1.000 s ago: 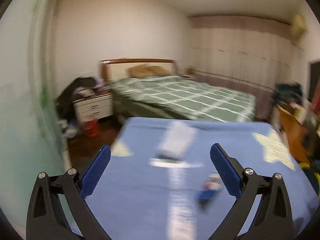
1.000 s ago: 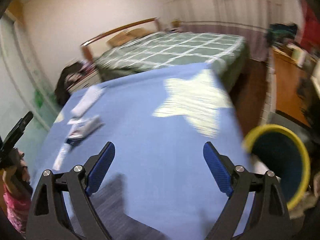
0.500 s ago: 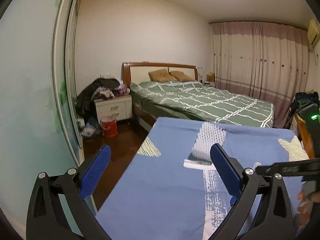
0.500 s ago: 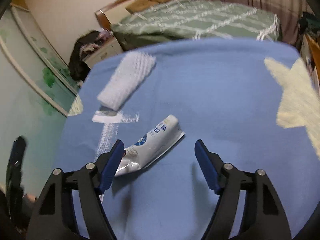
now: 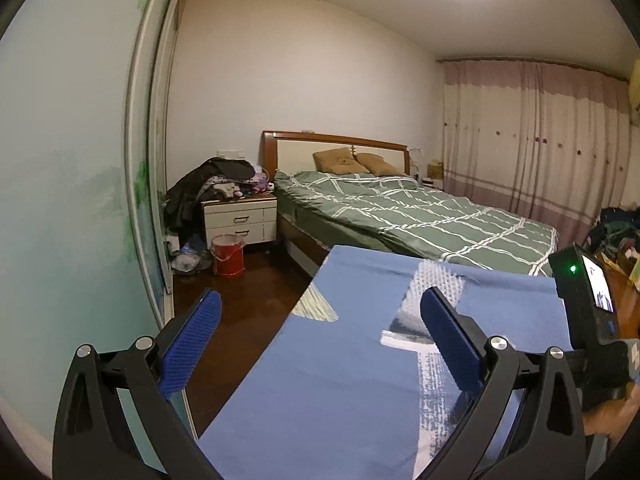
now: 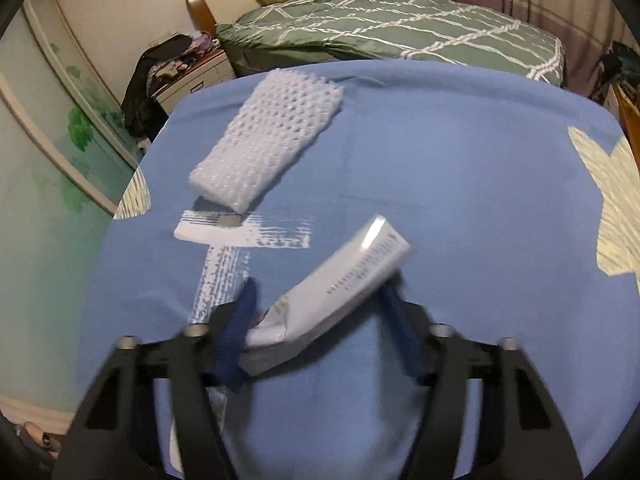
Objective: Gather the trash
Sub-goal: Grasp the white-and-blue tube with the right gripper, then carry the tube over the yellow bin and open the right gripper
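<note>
Tube [image 6: 340, 276] between right hand-held gripper [image 6: 320, 312] jaws, mid-counter [image 6: 460, 184], contact blurred, can't tell | left hand-held gripper [image 5: 320, 344] wide, empty | risk: slick tube squirts out.

green bed [image 5: 420, 212], nightstand [image 5: 239, 222], red bucket [image 5: 227, 255]

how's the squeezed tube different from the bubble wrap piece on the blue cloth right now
The tube is smooth, with printed text; the bubble wrap is bumpy and unprinted.
The tube sits between the right gripper fingers, tilted with its far end raised; the bubble wrap lies flat and untouched, farther back.
The tube looks narrower than the bubble wrap.
Both are whitish, over the blue cloth.
</note>
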`<action>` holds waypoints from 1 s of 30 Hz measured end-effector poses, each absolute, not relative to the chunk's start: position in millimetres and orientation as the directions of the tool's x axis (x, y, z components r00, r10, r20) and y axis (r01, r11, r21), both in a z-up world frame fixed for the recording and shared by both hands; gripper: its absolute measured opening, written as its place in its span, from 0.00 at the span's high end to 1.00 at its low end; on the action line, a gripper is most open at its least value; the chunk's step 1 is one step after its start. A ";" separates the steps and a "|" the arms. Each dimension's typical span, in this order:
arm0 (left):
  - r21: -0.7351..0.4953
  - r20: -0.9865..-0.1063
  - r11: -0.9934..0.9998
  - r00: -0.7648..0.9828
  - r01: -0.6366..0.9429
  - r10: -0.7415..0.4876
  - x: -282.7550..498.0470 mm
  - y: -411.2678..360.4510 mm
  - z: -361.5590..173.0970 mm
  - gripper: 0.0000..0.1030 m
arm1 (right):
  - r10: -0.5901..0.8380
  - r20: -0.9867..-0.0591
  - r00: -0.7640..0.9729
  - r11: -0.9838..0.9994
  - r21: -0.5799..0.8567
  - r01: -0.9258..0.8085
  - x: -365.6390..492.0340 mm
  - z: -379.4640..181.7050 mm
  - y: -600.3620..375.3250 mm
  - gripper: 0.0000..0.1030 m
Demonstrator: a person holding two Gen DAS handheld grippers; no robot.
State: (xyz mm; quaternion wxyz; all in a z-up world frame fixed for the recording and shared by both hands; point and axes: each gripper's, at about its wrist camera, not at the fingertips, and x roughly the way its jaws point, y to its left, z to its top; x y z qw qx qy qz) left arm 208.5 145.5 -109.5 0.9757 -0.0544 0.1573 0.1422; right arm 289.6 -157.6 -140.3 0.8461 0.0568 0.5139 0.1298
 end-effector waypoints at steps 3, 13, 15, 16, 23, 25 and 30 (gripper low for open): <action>-0.082 -0.340 0.949 0.904 -0.303 0.259 210.6 150.2 -111.9 0.05 | 0.322 -0.845 0.426 0.946 0.271 -0.178 288.0 -138.2 -164.5 0.75; -0.062 -0.346 0.957 0.905 -0.284 0.246 215.5 144.4 -113.4 0.05 | 0.338 -0.751 0.568 0.939 0.307 -0.154 241.7 -94.0 -241.3 0.78; -0.062 -0.347 0.959 0.907 -0.278 0.240 215.5 142.8 -114.3 0.05 | 0.322 -0.728 0.605 0.943 0.307 -0.132 226.8 -84.6 -267.4 0.78; -0.063 -0.346 0.959 0.908 -0.275 0.237 213.4 143.1 -114.7 0.05 | 0.300 -0.716 0.630 0.947 0.302 -0.109 216.3 -79.5 -285.7 0.78; -0.067 -0.333 0.963 0.916 -0.261 0.225 207.4 140.8 -113.9 0.05 | 0.029 -0.687 0.726 0.961 0.220 0.170 155.1 -68.7 -417.2 0.77; -0.064 -0.329 0.963 0.916 -0.262 0.228 207.0 139.6 -113.4 0.05 | -0.084 -0.698 0.711 0.944 0.172 0.280 142.9 -75.4 -458.0 0.76; -0.047 -0.336 0.965 0.914 -0.259 0.229 209.1 135.7 -117.2 0.05 | -0.221 -0.745 0.629 0.888 0.113 0.446 128.3 -102.9 -527.5 0.76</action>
